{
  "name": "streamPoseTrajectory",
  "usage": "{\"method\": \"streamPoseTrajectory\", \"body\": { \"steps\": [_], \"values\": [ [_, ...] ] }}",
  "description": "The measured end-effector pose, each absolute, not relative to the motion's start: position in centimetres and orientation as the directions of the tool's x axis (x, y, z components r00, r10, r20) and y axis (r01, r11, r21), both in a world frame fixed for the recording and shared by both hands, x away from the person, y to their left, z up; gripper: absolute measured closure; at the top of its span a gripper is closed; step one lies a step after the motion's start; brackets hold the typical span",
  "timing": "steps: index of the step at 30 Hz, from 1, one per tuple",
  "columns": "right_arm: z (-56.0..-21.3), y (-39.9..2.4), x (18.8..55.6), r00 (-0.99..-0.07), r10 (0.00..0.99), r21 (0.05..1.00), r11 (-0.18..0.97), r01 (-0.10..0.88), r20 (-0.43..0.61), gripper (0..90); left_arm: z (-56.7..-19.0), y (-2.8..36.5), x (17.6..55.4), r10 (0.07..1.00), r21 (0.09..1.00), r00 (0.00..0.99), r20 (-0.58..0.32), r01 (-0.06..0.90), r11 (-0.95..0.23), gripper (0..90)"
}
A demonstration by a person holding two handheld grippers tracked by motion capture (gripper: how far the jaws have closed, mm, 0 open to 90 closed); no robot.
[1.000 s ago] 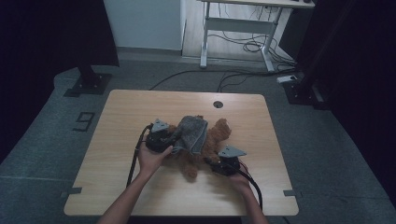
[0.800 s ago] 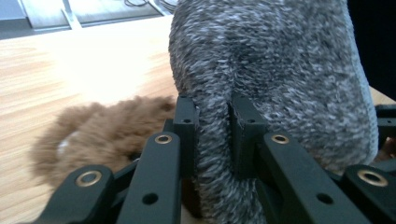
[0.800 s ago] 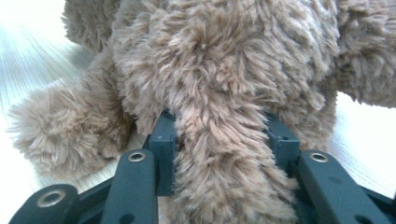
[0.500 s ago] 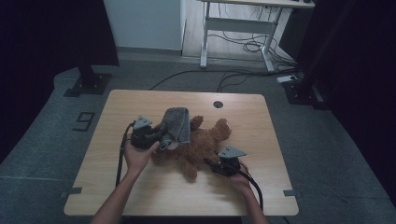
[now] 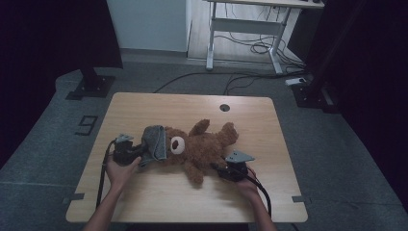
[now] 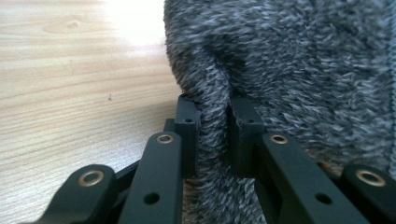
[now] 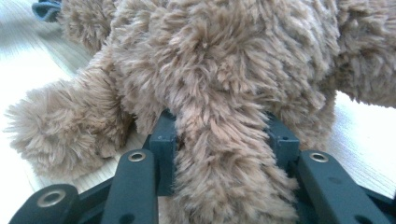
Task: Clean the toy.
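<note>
sweater drawn off the bear's head end

grey knit sweater (image 5: 155, 143) sat bunched over the middle of the brown teddy bear (image 5: 202, 144) a second ago; now it hangs off the bear's head end, and the bear's face with its pale muzzle lies bare on the wooden table (image 5: 144, 197). the left gripper (image 5: 137, 155) has travelled away from the bear's body toward the table's left side, carrying the knit with it, while the right gripper (image 5: 222, 169) has kept its place at the bear's lower edge. the bear itself lies in much the same spot, stretched between the two sets of jaws.

the high view gives the whole layout: sweater just ahead of the left jaws, bear's trunk and limbs running across to the right jaws, both hands coming in from below. it is too small there to read either grip.

the left gripper view settles one side: a fold of the sweater (image 6: 289, 60) stands pinched between the two pads of the left gripper (image 6: 214, 135), jaws narrow and pressing on the knit, the rest of the cloth billowing above and to the right of them, bare table to their left.

the right gripper view settles the other: the right gripper (image 7: 223, 135) clamps a furry limb of the teddy bear (image 7: 219, 60), jaws fairly wide around it, the body rising directly beyond the pads, another paw resting to their left.
</note>
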State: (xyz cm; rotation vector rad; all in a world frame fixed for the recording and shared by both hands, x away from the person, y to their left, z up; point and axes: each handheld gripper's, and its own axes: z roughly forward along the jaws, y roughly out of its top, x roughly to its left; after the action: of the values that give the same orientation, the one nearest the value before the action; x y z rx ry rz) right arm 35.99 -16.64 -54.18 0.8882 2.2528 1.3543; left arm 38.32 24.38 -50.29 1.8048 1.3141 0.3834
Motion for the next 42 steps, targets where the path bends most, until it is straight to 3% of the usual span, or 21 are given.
{"method": "streamPoseTrajectory", "body": {
  "steps": [7, 13, 17, 22, 28, 42],
  "values": [
    [-54.2, -16.7, 36.0, -0.734, 0.679, 0.881, 0.340, 0.328, 0.012, 57.3, -44.9, 21.1, 37.9, 0.852, 0.849, 0.497, -0.166, 0.511, -0.132, 76.2],
    [-54.2, -16.7, 36.0, -0.735, 0.678, 0.882, 0.339, 0.328, 0.013, 57.3, -41.5, 15.1, 37.3, 0.771, 0.883, 0.624, -0.126, 0.425, -0.199, 76.2],
    [-54.2, -16.7, 36.0, -0.736, 0.677, 0.881, 0.341, 0.328, 0.012, 57.3, -41.1, 10.3, 37.1, 0.723, 0.875, 0.687, -0.079, 0.395, -0.280, 76.1],
    [-54.2, -16.8, 36.0, -0.736, 0.677, 0.881, 0.341, 0.327, 0.011, 57.2, -43.0, 6.3, 37.9, 0.704, 0.832, 0.707, -0.061, 0.426, -0.355, 75.8],
    [-54.3, -16.8, 36.0, -0.736, 0.677, 0.883, 0.333, 0.331, 0.020, 57.2, -44.2, 6.7, 39.0, 0.738, 0.818, 0.672, -0.069, 0.461, -0.344, 75.8],
    [-54.3, -16.7, 36.0, -0.735, 0.678, 0.885, 0.330, 0.328, 0.019, 57.2, -43.6, 13.1, 39.4, 0.801, 0.832, 0.588, -0.115, 0.497, -0.245, 75.7]
  ]
}}
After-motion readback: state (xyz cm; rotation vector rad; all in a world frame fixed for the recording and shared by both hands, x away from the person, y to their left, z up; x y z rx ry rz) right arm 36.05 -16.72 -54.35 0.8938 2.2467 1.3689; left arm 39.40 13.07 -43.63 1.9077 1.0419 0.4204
